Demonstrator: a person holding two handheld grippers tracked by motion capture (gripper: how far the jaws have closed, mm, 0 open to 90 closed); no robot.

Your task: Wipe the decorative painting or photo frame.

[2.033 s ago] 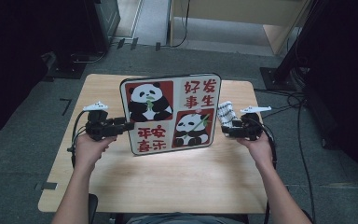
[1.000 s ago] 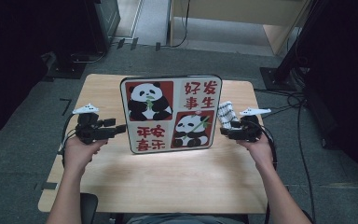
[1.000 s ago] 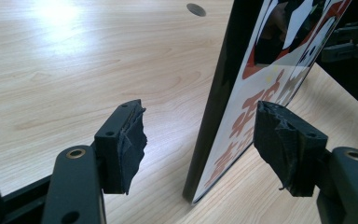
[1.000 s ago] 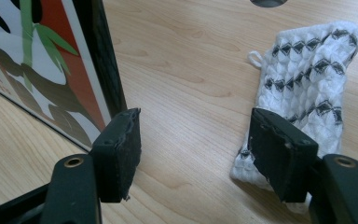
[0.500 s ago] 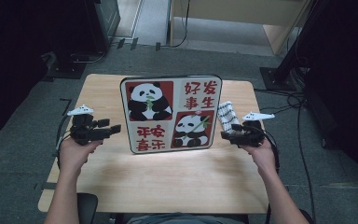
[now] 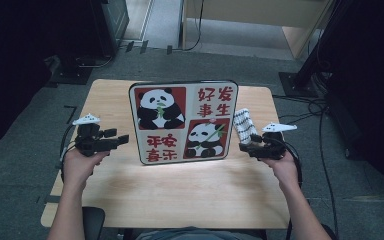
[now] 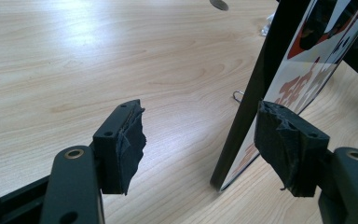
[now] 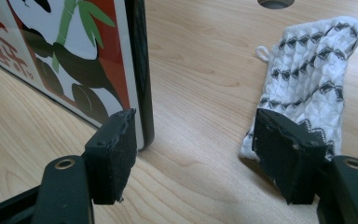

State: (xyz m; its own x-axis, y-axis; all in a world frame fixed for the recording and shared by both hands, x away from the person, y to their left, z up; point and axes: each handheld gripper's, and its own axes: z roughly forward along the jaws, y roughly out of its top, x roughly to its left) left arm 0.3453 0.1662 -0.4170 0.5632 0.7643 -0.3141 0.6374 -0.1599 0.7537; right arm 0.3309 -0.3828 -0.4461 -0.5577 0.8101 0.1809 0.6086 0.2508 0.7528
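A black-framed board (image 6: 182, 122) printed with two pandas and red Chinese characters stands upright in the middle of the wooden table (image 6: 180, 185). My left gripper (image 6: 122, 140) hovers open just left of its left edge. In the left gripper view the board's edge (image 7: 256, 93) rises between the spread jaws of that gripper (image 7: 205, 126), farther off and untouched. My right gripper (image 6: 242, 146) is open by the board's lower right corner. In the right gripper view the board (image 8: 74, 46) stands past the left jaw of that gripper (image 8: 196, 135), apart from it.
A white cloth with black zigzag bands (image 6: 244, 125) lies flat to the right of the board, beyond the right jaw (image 8: 307, 74). A small wire loop (image 7: 237, 95) lies by the board's foot. Round cable hole (image 8: 275, 2) farther back. Dark floor and cables surround the table.
Both grippers have drawn back from the board's side edges: the left one has moved left and toward the person, the right one slightly right and back. The board stands as before.
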